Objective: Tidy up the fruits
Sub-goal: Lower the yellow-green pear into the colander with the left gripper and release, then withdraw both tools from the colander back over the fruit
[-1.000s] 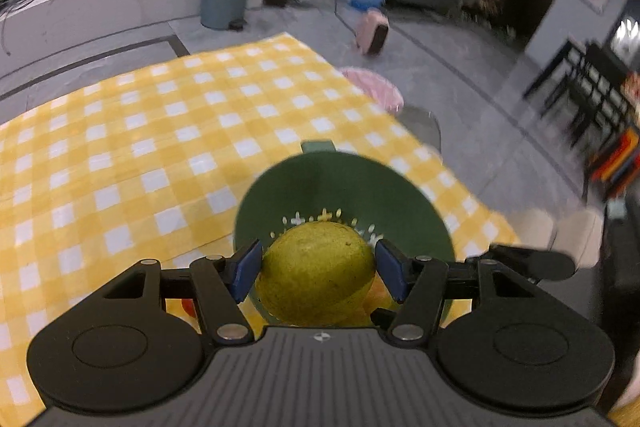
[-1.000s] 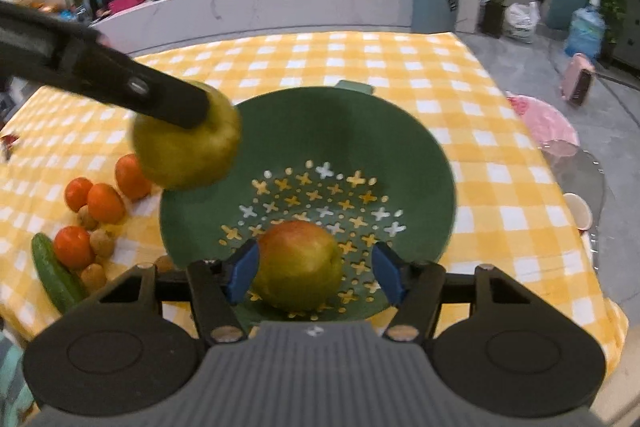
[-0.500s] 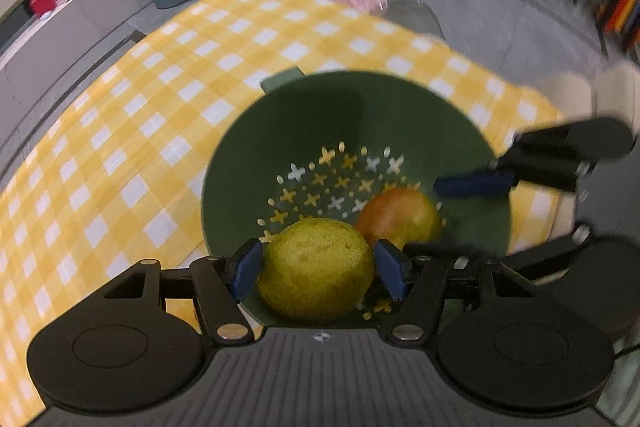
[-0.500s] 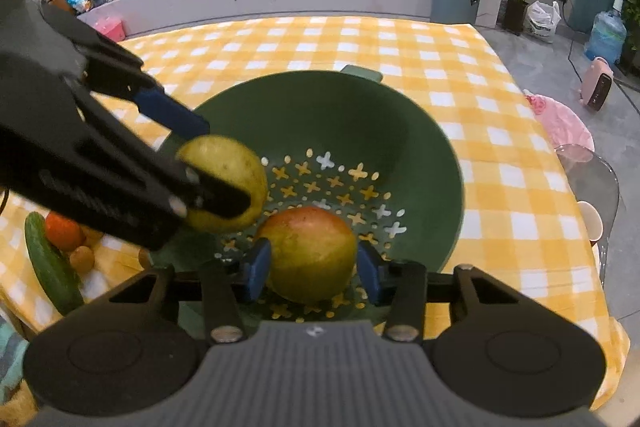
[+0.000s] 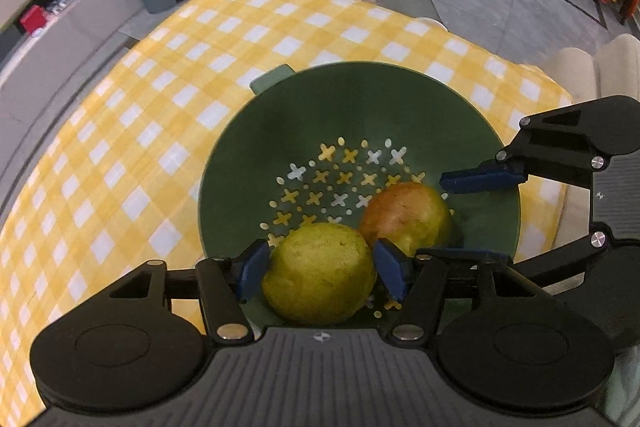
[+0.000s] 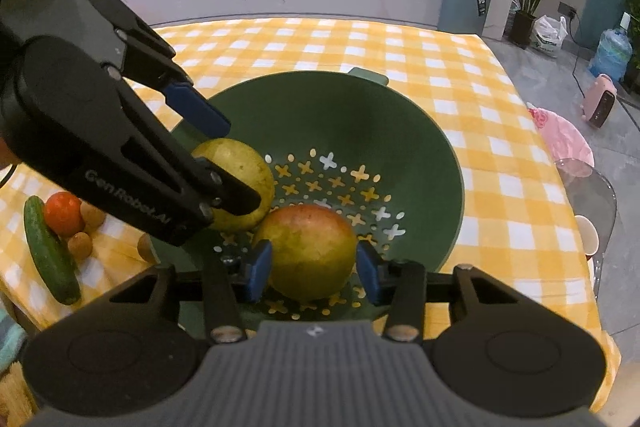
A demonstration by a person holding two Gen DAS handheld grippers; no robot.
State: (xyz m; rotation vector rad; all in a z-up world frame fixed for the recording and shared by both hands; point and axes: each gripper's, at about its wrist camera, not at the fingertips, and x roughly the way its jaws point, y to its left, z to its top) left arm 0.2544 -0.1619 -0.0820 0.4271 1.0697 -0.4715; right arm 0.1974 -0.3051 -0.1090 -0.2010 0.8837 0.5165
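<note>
- The round yellow-green fruit with a rough skin [image 5: 320,273] is sitting low inside the dark green plastic colander bowl [image 5: 420,99], between the blue pads of the left gripper [image 5: 320,271]; the pads are lying against its two sides, and the jaws are easing apart at this moment.
- The round red-and-yellow fruit [image 6: 308,251] is resting on the colander's floor of cross-shaped holes, touching the yellow-green fruit, and the right gripper [image 6: 312,269] is clamping it between its blue pads.
- In the left wrist view the right gripper's fingers [image 5: 480,181] are reaching in from the right side, one on each side of the red-and-yellow fruit.
- The colander is standing on the yellow-and-white checked tablecloth [image 6: 500,163], its small pale green handle [image 6: 368,75] pointing away from the person.
- Beside the colander, on the cloth, a dark green cucumber [image 6: 50,253], an orange-red round fruit [image 6: 64,213] and small brown fruits [image 6: 80,245] are lying close together.
- Compared with a second ago, the yellow-green fruit is now lying down inside the bowl instead of hanging above its rim, and the right jaws are standing narrower, tight on the red-and-yellow fruit.
</note>
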